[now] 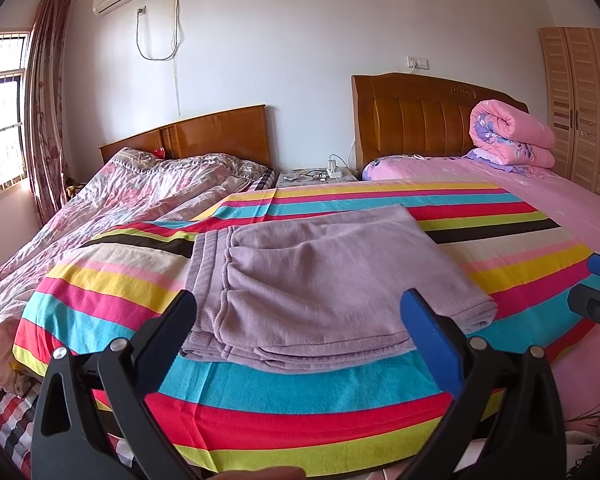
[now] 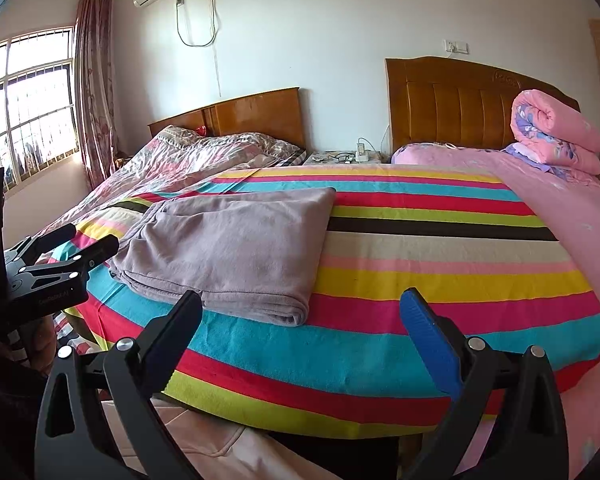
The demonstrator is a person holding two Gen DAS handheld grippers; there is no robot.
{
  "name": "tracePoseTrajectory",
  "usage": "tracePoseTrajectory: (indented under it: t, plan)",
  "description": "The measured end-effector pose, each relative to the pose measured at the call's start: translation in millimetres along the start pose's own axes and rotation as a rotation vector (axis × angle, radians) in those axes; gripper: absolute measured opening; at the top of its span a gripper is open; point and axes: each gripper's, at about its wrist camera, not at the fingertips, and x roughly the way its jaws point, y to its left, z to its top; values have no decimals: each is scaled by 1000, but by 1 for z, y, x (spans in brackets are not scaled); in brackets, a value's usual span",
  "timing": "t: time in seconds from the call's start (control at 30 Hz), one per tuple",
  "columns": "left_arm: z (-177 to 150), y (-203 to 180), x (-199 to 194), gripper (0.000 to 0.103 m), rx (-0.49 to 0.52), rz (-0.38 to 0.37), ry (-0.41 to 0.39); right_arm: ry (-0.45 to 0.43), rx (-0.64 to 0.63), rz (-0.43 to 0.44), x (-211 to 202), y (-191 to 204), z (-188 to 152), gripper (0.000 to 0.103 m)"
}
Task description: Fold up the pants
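Lilac fleece pants (image 1: 320,280) lie folded into a flat rectangle on the striped blanket (image 1: 300,400), waistband stack at the left. My left gripper (image 1: 300,304) hovers open just in front of the pants' near edge, nothing between its fingers. In the right wrist view the same pants (image 2: 236,248) lie left of centre. My right gripper (image 2: 300,304) stands open over the blanket (image 2: 440,264), its left finger near the pants' near right corner and holding nothing. The left gripper (image 2: 72,244) also shows at the left edge of that view.
A rumpled floral quilt (image 1: 120,200) covers the bed on the left. A pink bed (image 1: 560,200) with a rolled pink duvet (image 1: 512,132) is on the right. A nightstand (image 1: 316,176) with glasses and a charger sits between the headboards. A wardrobe (image 1: 580,108) stands far right.
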Motion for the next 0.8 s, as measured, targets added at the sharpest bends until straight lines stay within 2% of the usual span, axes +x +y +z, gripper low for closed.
tracePoseTrajectory:
  t: [0.8]
  plan:
    - [-1, -1, 0, 102, -6, 2, 5, 10, 0, 15, 3, -2, 0, 96]
